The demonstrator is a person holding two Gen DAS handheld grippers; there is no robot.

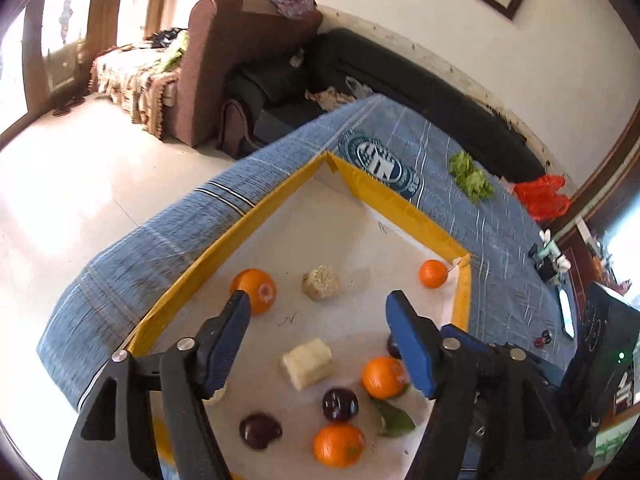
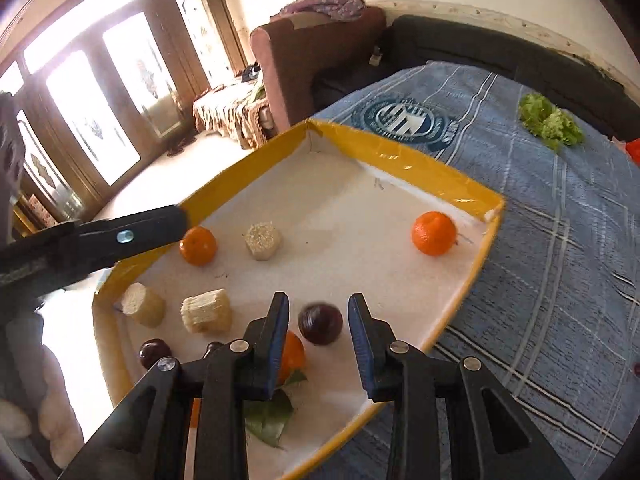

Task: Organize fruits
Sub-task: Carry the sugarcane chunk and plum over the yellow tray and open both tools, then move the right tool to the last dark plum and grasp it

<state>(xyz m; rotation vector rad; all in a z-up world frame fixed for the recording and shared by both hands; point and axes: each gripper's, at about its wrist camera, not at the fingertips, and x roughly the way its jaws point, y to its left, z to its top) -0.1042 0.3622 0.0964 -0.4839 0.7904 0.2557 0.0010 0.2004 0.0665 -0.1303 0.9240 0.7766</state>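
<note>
A white tray with a yellow rim (image 1: 384, 196) (image 2: 404, 156) lies on a blue cloth. In it lie several oranges (image 1: 256, 288) (image 1: 433, 273) (image 1: 382, 376) (image 1: 339, 445), dark plums (image 1: 340, 404) (image 1: 260, 430) and corn pieces (image 1: 321, 282) (image 1: 308, 363). My left gripper (image 1: 318, 312) is open and empty above the tray. My right gripper (image 2: 318, 316) is open, its fingers on either side of a dark plum (image 2: 320, 323) but apart from it. An orange with leaves (image 2: 292, 354) lies partly behind its left finger. The far orange (image 2: 434, 233) sits near the tray's right corner.
Green lettuce (image 1: 472, 178) (image 2: 550, 120) lies on the blue cloth (image 2: 560, 240) beyond the tray. A red bag (image 1: 542, 196) sits at the table's far edge. A brown sofa (image 1: 208, 72) and a dark couch (image 1: 400, 80) stand behind. The left gripper's arm (image 2: 100, 240) crosses the tray's left rim.
</note>
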